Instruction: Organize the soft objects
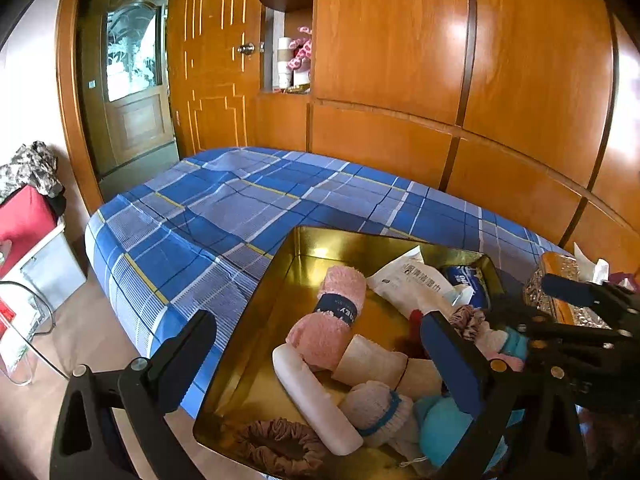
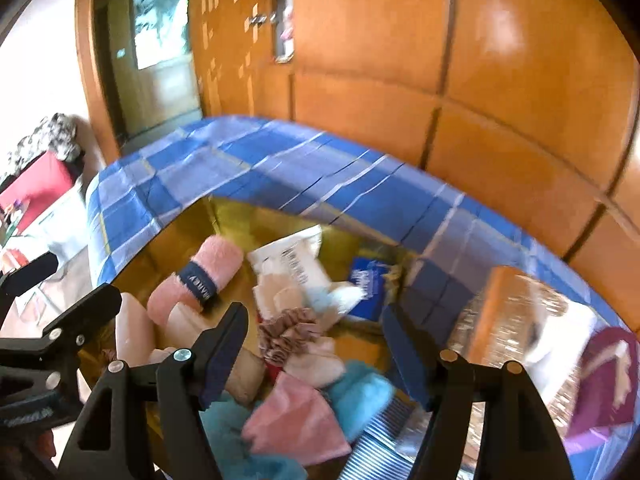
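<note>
Gold tin [image 1: 256, 328] on the bed already holds most soft things: pink rolled towel [image 1: 334, 316], socks, scrunchies. I hold both the left gripper [image 1: 320, 364] and right gripper [image 2: 312, 356] over it, jaws spread and empty. I judge little remains.

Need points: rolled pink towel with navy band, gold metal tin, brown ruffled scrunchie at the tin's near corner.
rolled pink towel with navy band [image 1: 344, 296]: left wrist view, on the fluffy roll just above the band.
gold metal tin [image 1: 280, 280]: left wrist view, on its bare inner left wall.
brown ruffled scrunchie [image 1: 280, 446]: left wrist view, on its ruffled ring.
</note>
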The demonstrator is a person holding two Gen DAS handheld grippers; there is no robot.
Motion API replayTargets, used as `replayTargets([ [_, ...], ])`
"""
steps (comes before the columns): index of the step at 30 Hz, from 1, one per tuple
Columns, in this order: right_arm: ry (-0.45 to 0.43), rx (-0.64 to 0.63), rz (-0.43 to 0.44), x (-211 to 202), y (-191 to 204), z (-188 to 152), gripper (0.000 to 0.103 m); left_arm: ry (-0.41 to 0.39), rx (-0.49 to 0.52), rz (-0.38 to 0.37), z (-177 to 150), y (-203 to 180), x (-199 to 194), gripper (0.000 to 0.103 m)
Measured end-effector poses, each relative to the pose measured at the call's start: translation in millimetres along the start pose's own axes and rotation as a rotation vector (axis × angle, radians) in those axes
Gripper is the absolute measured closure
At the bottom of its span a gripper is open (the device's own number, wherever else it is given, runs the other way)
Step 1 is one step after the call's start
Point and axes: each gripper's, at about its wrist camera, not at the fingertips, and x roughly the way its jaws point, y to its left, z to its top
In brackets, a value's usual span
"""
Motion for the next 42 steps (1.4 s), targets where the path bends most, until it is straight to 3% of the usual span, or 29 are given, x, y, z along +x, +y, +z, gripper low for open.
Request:
replayTargets([
  [7, -0.066, 0.09, -0.09, -31.6, -17.8, -27.5, 0.032, -0.03, 0.016, 0.01, -2.4, -14.0, -15.3, 0.0],
  [15, -0.091, 0.133, -0.129, -50.1, -25.9, -56.4, 0.032, -0.034, 0.024, -0.027, -10.0, -30.5, -25.0, 0.0],
  [42, -0.098, 0.143, -0.136, -56.2, -25.0, -62.9, 0.032, -0.033, 0.035, -0.005, -16.9, -35.1, -26.1, 0.0],
])
